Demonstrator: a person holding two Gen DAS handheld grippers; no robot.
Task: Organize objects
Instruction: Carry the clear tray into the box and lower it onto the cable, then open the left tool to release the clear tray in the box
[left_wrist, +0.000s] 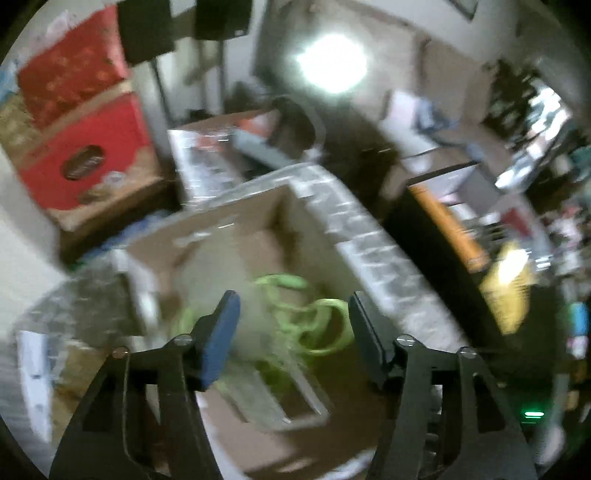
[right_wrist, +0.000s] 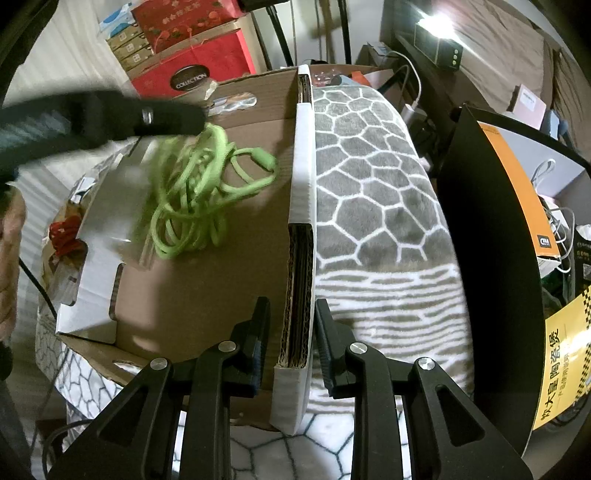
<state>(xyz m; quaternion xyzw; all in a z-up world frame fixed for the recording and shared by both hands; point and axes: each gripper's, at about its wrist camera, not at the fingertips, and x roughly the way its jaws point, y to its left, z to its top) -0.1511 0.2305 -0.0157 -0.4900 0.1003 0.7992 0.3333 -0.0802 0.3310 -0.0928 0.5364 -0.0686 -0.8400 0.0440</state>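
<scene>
A tangled green cord (right_wrist: 192, 199) lies inside an open cardboard box (right_wrist: 207, 295); it also shows, blurred, in the left wrist view (left_wrist: 306, 317). My left gripper (left_wrist: 291, 332) is open above the box (left_wrist: 236, 236), over the cord, with nothing between its fingers. In the right wrist view the left gripper (right_wrist: 110, 118) is a dark blur over the cord. My right gripper (right_wrist: 290, 325) straddles the box's right wall (right_wrist: 301, 229), one finger on each side, small gaps showing between the pads and the wall.
The box rests on a grey and white patterned blanket (right_wrist: 376, 206). Red gift boxes (right_wrist: 199, 55) stack behind it. A black and orange carton (right_wrist: 509, 229) stands to the right, with cables and clutter beyond. A red item (right_wrist: 64, 236) lies left of the box.
</scene>
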